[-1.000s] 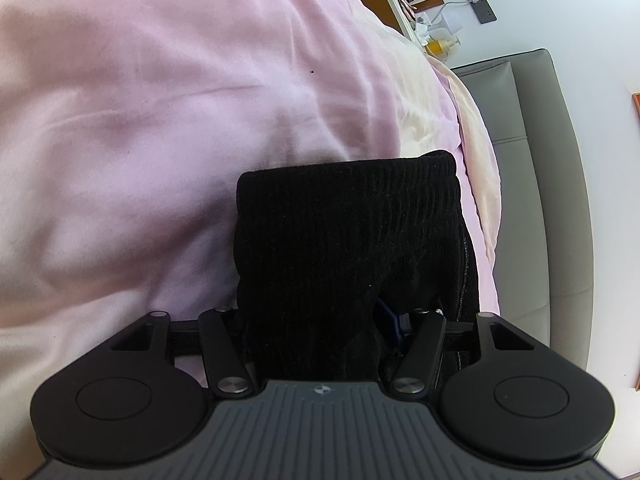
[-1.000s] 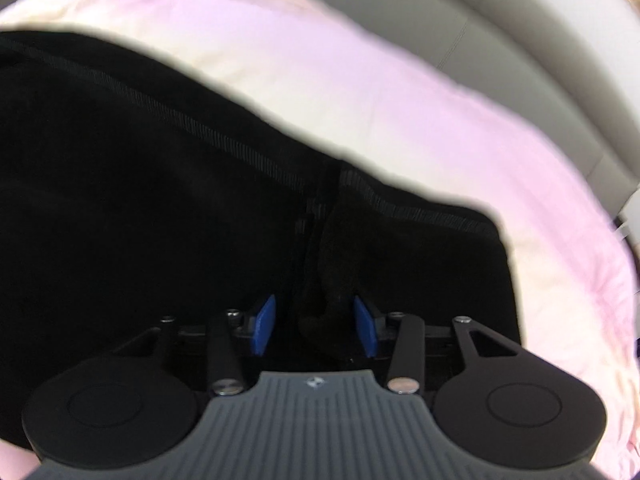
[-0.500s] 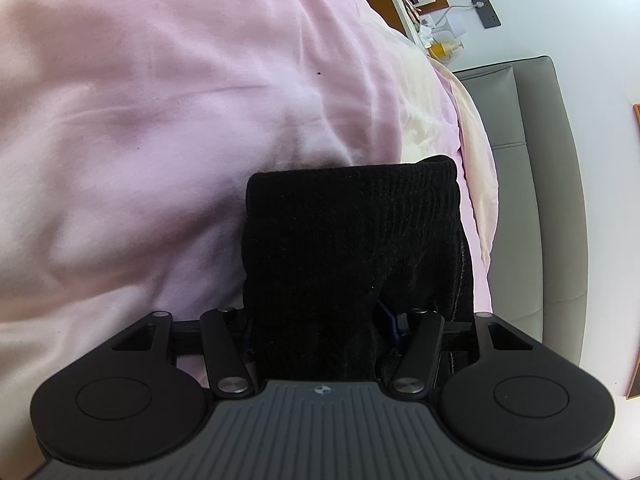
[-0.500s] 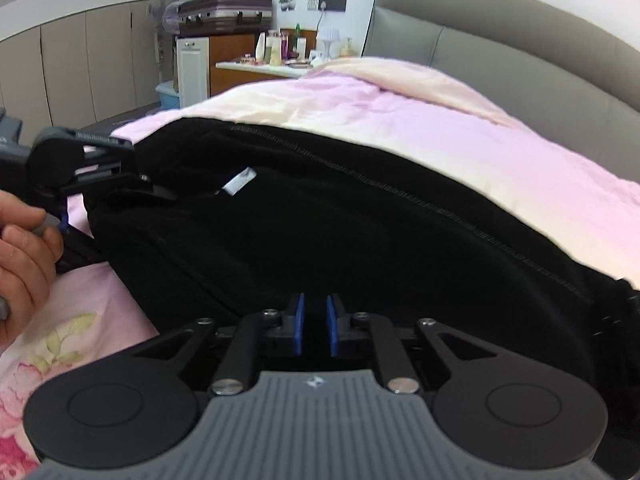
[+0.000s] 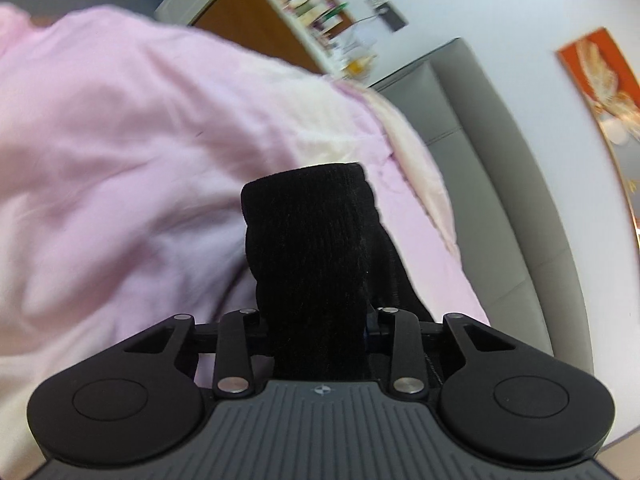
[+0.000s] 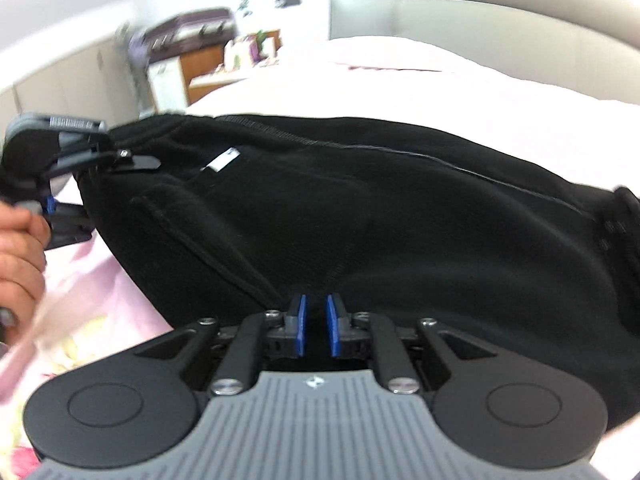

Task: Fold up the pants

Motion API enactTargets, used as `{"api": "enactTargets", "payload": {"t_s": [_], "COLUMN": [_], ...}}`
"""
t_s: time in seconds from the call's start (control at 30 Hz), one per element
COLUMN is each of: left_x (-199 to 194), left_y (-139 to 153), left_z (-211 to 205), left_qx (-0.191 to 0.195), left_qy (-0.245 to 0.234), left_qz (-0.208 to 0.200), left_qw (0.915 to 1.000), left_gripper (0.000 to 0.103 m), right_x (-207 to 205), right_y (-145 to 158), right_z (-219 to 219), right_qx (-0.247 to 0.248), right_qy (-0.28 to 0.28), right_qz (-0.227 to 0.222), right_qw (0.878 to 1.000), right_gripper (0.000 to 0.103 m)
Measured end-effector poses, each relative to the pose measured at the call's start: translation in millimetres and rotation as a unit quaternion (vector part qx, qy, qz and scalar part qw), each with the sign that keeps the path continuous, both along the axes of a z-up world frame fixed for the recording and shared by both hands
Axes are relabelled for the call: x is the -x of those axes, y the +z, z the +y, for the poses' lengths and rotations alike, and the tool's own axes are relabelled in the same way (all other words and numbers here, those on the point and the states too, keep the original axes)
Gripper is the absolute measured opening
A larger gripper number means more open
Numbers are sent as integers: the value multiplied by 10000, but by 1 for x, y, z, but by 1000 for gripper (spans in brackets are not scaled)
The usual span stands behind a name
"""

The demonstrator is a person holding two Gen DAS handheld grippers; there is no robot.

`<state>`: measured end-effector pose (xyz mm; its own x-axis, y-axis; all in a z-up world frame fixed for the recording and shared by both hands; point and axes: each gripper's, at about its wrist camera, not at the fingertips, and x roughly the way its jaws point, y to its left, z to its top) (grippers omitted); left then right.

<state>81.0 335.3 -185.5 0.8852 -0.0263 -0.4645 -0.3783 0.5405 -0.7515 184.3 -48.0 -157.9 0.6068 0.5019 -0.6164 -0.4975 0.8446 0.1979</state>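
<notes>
Jaws, left gripper (image 5: 320, 316): just closing on my pants (image 6: 360, 216) cuff; right gripper (image 6: 316, 330): pinching fabric. Long axis ran leftward toward my left.

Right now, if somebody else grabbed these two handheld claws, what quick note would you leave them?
Left gripper: jaws have just been closing, now clamped on a black ribbed end of the pants.
Right gripper: shut, the blue pads nearly together at the near edge of the cloth; a grip cannot be told.
Pants: spread across the pink bedding, white label showing.
Done: one end gathered in the left gripper.
Left: probably carry that end across, lay it flat, then finish folding.
</notes>
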Motion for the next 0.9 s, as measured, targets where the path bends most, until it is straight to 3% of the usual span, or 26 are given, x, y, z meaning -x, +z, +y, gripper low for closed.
{"api": "enactTargets", "payload": {"t_s": [0.1,0.2,0.37,0.53,0.6,0.7,0.8,0.83,0.9], "left_x": [-1,0,1,-6,-16,-22,-30,-29,-33], "left_y": [21,41,57,53,48,33,13,3,-11], "left_z": [-25,-61,-137,-198,-217,-240,-264,-269,-273], "left_qx": [-809,-1801,-3361,-4331,-4607,-4847,-5154,-5093,-4797], "left_qy": [-301,-694,-1348,-1941,-2233,-2583,-3067,-3237,-3590], "left_qz": [-409,-844,-1315,-1376,-1226,-1115,-783,-709,-575], "left_qw": [9954,9776,9228,8694,8502,8282,7964,7942,7986], "left_gripper": [37,37,38,38,39,41,47,48,51], "right_x": [14,31,56,75,86,99,104,98,96], "right_y": [4,11,22,31,31,28,24,22,20], "right_z": [-29,-59,-109,-154,-171,-196,-208,-204,-211], "right_qx": [-284,-400,-633,-826,-839,-874,-881,-879,-914], "right_qy": [-256,-495,-956,-1269,-1340,-1436,-1534,-1574,-1682], "right_qz": [-21,-62,-58,-17,-8,54,94,118,181], "right_qw": [9993,9980,9934,9885,9874,9857,9842,9835,9814], "right_gripper": [9,9,10,10,10,10,10,10,10]}}
